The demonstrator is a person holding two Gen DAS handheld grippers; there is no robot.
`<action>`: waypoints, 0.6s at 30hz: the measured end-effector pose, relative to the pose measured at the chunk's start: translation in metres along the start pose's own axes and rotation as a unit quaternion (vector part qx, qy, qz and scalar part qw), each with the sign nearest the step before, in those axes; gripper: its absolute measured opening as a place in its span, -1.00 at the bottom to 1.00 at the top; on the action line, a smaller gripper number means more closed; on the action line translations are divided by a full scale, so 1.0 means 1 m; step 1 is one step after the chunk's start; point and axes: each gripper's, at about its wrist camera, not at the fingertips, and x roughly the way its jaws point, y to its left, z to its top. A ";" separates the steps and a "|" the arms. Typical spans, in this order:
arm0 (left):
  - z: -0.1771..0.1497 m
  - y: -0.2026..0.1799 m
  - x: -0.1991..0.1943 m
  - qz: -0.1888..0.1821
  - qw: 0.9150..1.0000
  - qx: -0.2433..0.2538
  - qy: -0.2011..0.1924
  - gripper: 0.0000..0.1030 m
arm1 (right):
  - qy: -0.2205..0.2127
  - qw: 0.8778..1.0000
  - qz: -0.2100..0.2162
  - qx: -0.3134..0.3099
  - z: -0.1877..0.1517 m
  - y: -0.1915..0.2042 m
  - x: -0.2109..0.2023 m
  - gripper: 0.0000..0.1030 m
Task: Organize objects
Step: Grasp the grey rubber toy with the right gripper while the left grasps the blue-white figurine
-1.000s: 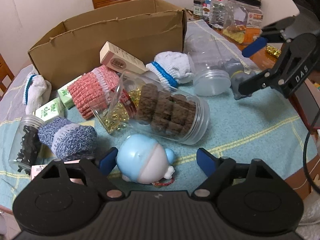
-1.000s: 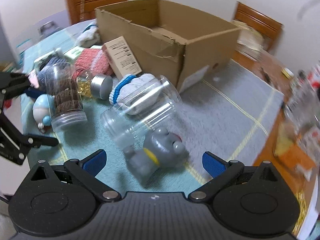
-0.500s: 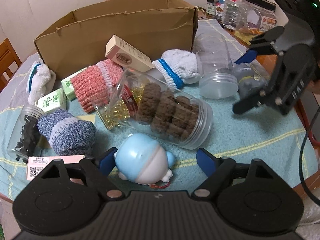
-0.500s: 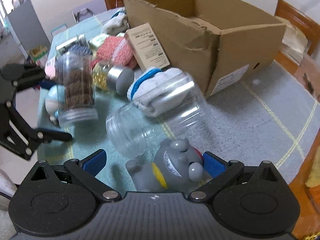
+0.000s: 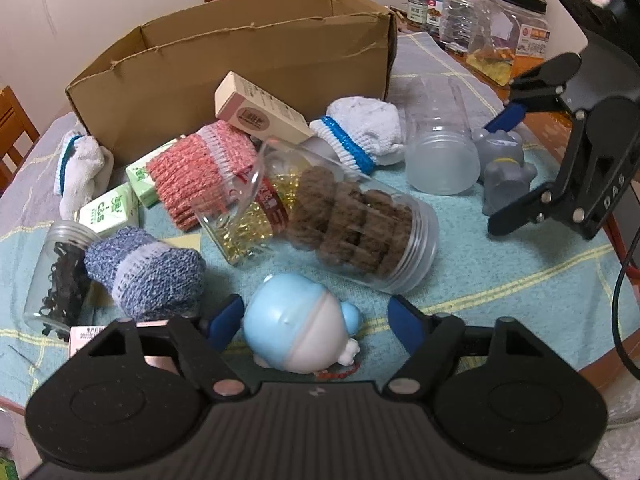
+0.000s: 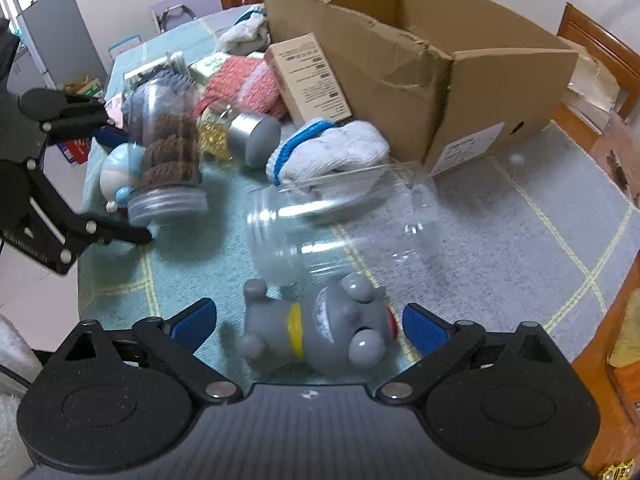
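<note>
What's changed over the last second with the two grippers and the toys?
The right gripper has come down around the grey toy, jaws just closing slightly but not yet touching it. The left gripper has just been closing on the blue toy; its left pad touches, the right is still apart. The jars, socks and cardboard box stayed put.

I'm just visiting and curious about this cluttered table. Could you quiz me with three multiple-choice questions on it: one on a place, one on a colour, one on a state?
1. Where is the grey toy?
A. in the cardboard box
B. between the right tool's fingers
C. inside a jar

2. What colour is the band on the white sock?
A. blue
B. red
C. green

3. How does the cookie jar stand?
A. upright
B. upside down
C. on its side

Answers: B, it lies on the cloth between the blue pads; A, a blue band rings its cuff; C, it lies lengthwise on the cloth.
</note>
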 end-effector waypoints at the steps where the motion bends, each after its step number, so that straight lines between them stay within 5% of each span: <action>1: -0.001 0.000 0.000 0.000 1.000 0.000 0.000 0.45 | 0.002 1.000 -0.003 -0.006 0.000 0.002 0.001 0.87; 7: -0.002 0.002 -0.002 0.000 1.000 -0.005 -0.001 0.12 | 0.010 0.999 -0.032 -0.017 -0.005 0.007 -0.005 0.56; 18: -0.002 0.002 -0.011 0.002 1.000 -0.010 0.020 0.08 | 0.019 0.998 -0.056 0.019 -0.003 0.013 -0.011 0.51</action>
